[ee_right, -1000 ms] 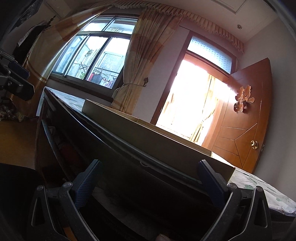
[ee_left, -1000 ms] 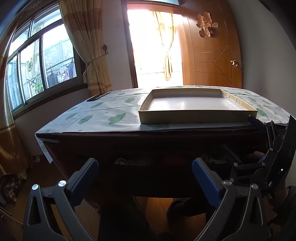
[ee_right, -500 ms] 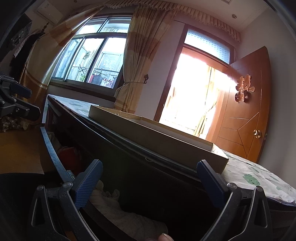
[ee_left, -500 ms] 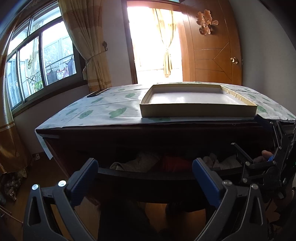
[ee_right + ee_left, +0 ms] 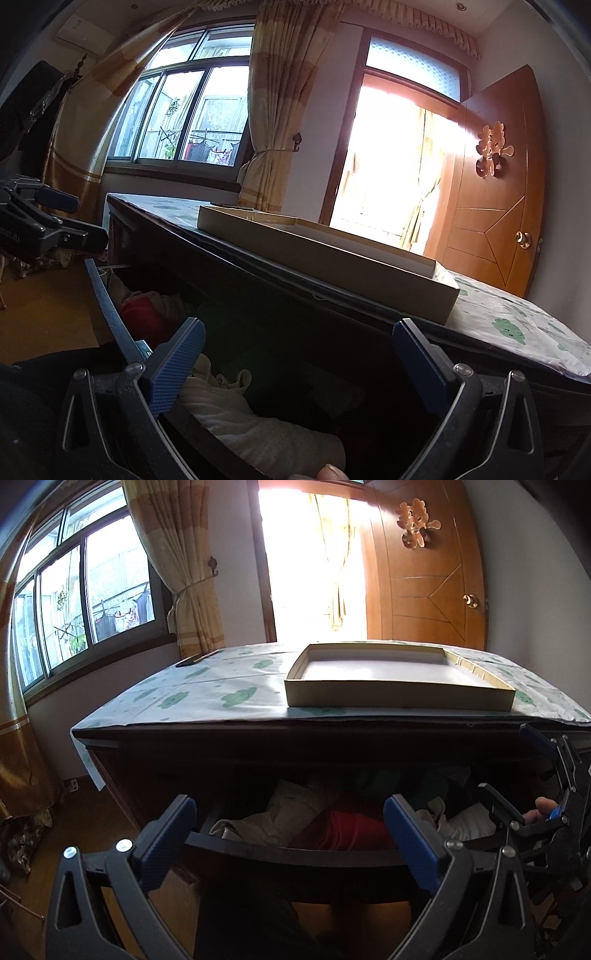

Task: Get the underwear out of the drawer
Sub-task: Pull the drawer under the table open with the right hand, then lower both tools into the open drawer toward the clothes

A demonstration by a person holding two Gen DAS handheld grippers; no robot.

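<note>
Lying crumpled in the pulled-out drawer (image 5: 295, 849), red and cream underwear (image 5: 343, 830) sits loose; both jaws released, empty.

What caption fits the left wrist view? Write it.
Open left gripper faces the pulled-out drawer of clothes below a table with an empty tray.
</note>
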